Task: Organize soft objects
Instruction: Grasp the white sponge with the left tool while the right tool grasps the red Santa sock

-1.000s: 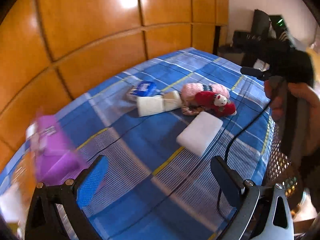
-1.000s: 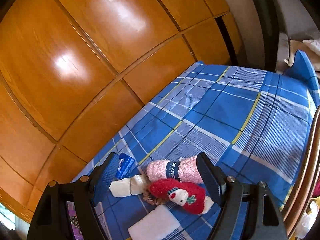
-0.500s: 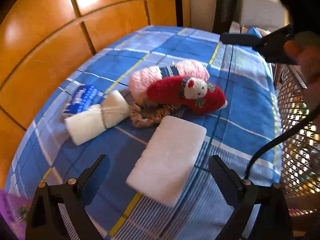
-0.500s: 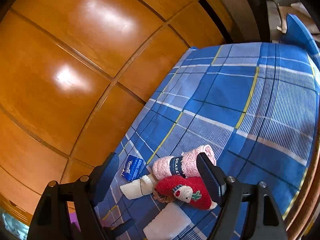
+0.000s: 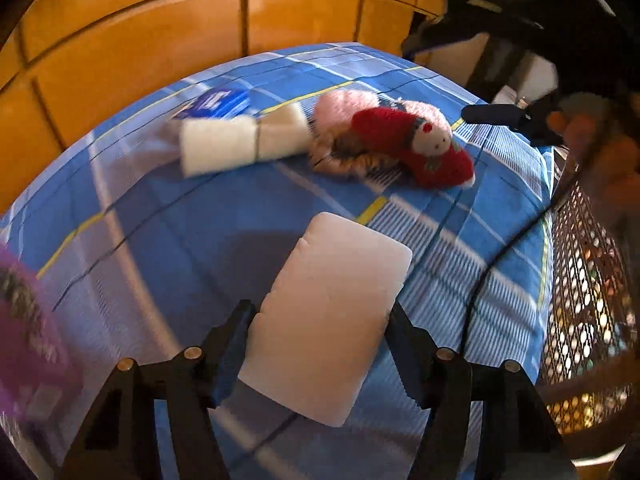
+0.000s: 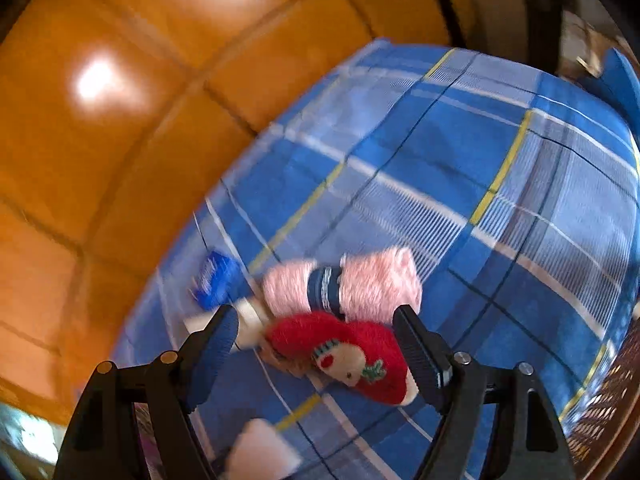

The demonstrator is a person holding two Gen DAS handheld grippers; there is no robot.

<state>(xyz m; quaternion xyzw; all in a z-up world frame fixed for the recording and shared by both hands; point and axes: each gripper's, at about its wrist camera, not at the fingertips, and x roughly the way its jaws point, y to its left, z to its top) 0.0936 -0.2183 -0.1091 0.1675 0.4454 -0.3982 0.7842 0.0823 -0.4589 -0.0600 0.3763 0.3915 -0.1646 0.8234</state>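
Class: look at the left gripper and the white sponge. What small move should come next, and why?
Probably finish closing the left gripper on the white sponge, then lift. Its jaws have just been closing and now flank the sponge's near end, which still lies flat on the blue cloth. Whether the pads already press it is unclear.

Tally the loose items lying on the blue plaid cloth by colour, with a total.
White: 2, sponge block and rolled towel
Pink: 1, rolled towel
Red: 1, plush sock
Blue: 1, tissue pack
Brown patterned: 1, scrunchie
Total: 6
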